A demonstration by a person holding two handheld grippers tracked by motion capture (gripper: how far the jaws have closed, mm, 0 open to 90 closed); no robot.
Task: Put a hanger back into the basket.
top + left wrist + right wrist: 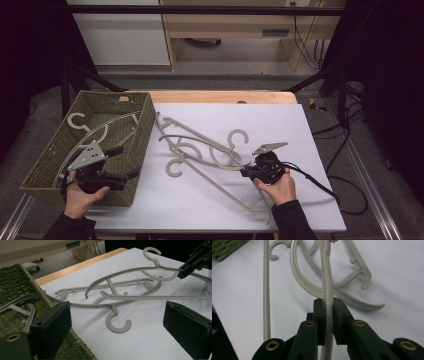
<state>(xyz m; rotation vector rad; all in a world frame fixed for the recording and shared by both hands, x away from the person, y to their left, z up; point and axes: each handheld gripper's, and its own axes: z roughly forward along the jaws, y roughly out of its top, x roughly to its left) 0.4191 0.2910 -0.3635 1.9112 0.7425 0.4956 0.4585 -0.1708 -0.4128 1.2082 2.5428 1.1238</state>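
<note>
Several grey plastic hangers [200, 150] lie tangled on the white board [280, 120]. My right gripper [244, 172] is at their right end, shut on the thin curved arm of one hanger [325, 272]; the pads press it from both sides [329, 302]. In the left gripper view the same gripper [181, 273] holds the end of the arched hanger [130, 271]. My left gripper [125, 162] is at the near right corner of the green woven basket [142, 125], open, with nothing between its jaws [117, 332]. More hangers [100, 130] lie inside the basket.
The board rests on a wooden table whose edge [220, 96] shows at the back. A black cable [320, 185] trails right from the right gripper. A loose hanger hook [118, 325] lies on the board just ahead of the left jaws. Cabinets stand beyond the table.
</note>
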